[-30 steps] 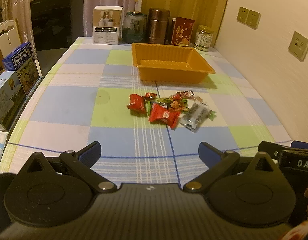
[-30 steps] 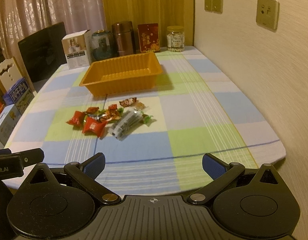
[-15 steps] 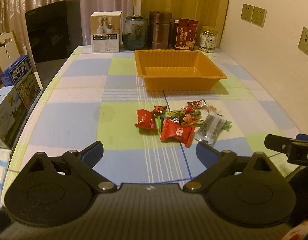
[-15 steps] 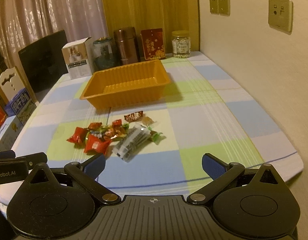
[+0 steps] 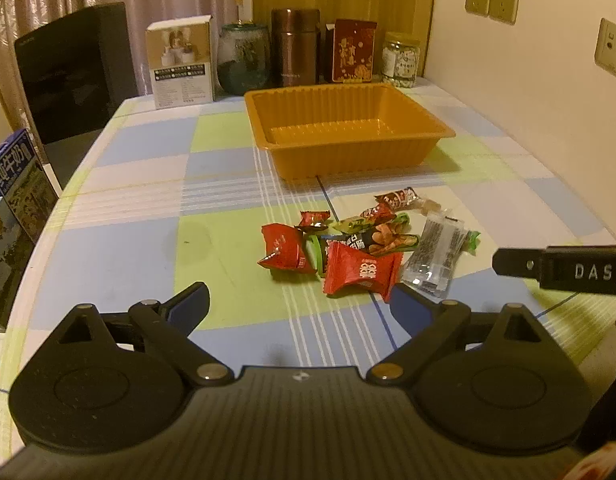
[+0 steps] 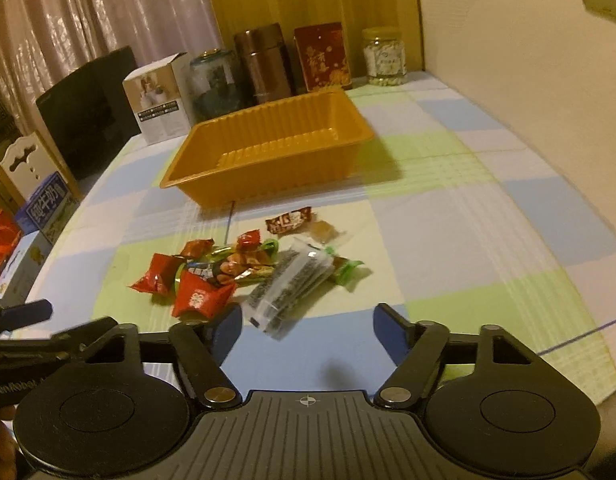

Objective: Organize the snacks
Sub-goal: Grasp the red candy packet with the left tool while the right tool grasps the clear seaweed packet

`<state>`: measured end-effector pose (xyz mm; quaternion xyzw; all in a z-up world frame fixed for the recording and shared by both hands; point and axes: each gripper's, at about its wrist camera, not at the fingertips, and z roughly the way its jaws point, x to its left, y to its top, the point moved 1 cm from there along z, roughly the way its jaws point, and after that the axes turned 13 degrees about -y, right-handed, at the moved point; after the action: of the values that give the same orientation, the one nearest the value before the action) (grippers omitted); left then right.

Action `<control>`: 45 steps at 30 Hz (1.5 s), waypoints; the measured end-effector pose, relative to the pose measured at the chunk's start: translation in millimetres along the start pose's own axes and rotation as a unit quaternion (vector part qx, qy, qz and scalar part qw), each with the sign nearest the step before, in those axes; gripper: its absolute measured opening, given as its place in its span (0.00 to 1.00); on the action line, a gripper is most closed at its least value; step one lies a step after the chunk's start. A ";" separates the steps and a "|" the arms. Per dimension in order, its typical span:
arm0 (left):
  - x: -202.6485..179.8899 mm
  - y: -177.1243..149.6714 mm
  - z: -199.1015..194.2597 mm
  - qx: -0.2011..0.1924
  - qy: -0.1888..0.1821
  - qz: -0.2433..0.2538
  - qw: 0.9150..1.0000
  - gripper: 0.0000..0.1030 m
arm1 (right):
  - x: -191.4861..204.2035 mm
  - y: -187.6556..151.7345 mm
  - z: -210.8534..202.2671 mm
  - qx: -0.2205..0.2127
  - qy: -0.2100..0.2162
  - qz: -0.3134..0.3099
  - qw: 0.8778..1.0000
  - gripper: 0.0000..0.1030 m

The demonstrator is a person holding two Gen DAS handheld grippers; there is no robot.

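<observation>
While both grippers, left (image 5: 299,305) and right (image 6: 307,327), hover with jaws open and empty, the snacks (image 6: 244,270) lie mid-table before the tray (image 6: 268,152), the clear packet (image 6: 288,286) pointing toward 1 o'clock.

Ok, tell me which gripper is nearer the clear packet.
Right. The right gripper is open just short of the clear packet, which lies off its left finger; the left gripper faces the red packets beside it.

Glossy ribbed plastic on the orange tray (image 5: 350,148), shiny crinkled foil on the red candy wrappers (image 5: 362,272), clear film on the seaweed packet (image 6: 288,288), matt checked tablecloth (image 5: 120,256).
</observation>
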<state>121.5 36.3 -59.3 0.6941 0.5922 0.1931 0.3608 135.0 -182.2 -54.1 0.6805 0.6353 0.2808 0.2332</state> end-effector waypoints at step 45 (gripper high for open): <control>-2.6 -6.2 75.0 0.024 -0.048 0.023 0.998 0.85 | 16.4 4.1 90.9 0.025 -0.013 -0.121 0.992 0.43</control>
<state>168.9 13.7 -113.3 0.7244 0.5628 0.1531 0.3675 200.2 -162.7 -116.6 0.6080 0.7167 0.2254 0.2569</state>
